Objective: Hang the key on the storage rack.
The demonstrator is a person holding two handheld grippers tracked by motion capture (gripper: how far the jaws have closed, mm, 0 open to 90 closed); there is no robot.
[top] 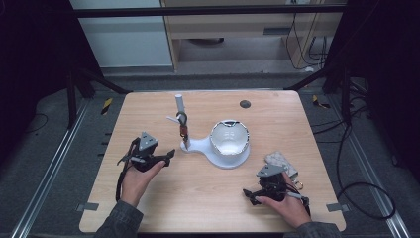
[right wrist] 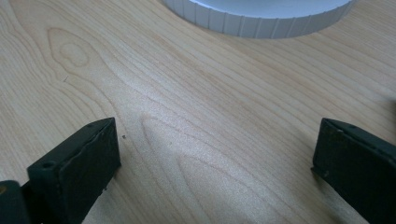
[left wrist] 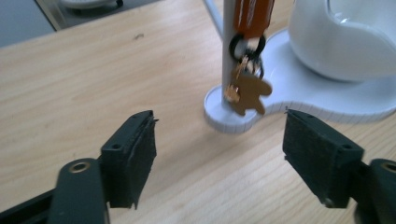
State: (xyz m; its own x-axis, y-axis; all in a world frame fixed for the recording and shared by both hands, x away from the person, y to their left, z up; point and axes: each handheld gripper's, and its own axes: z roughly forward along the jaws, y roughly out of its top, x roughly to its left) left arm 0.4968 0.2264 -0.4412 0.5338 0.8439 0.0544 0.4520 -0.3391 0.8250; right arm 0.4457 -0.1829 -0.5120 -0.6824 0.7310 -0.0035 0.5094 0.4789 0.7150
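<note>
Standing open with nothing between the jaws, the left gripper (top: 166,156) sits left of centre on the table (top: 148,198) and points at the keychain (left wrist: 247,91). The right gripper (top: 250,194), also open and empty, rests near the table's front right corner. The keychain, an orange fob with a brown figure-shaped charm, hangs on the white stand (top: 181,121) near the table's centre, its charm against the post just above the base. A white bowl-shaped holder (top: 229,139) occupies the same base. A small packet (top: 282,161) lies toward the right edge. Judged from this layout, hanging appears complete; only withdrawal of the grippers remains.
</note>
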